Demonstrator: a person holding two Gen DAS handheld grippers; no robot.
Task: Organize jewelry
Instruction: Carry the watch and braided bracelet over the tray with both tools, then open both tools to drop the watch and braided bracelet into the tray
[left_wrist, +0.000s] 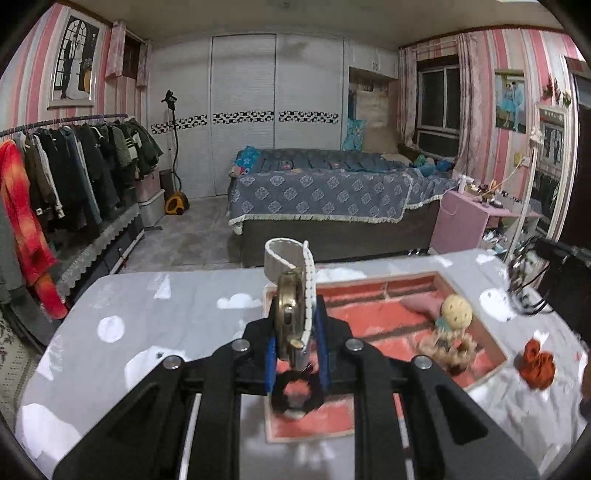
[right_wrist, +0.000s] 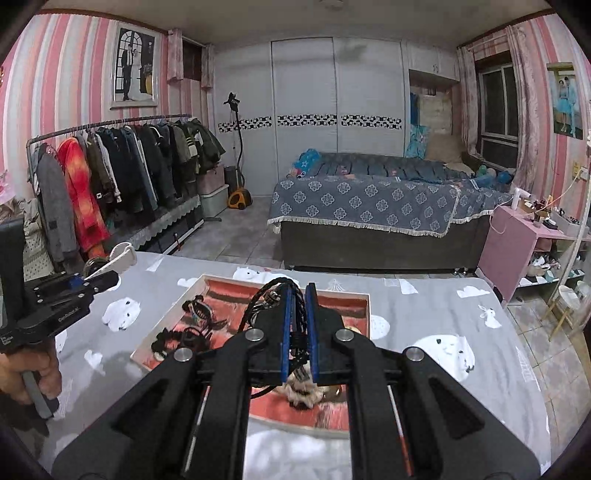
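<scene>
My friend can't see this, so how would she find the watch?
Find the table with the grey cloud cloth and the red tray on it. Above the tray, the left gripper holds the watch on edge. It alone has a gold round case and white strap; its neighbours are soft hair ties.

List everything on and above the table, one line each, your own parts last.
wristwatch: one, brass case, white strap, held in the left jaws above the tray
braided cord: one, black, held in the right jaws
tray: one, red lining, white rim, middle of the table
black scrunchie: one, in the tray
beige scrunchie: one, in the tray
orange scrunchie: one, on the cloth beside the tray
tablecloth: one, grey, white prints
left gripper: black, blue pads
right gripper: black, blue pads
hand: one, on the left gripper's handle
</scene>
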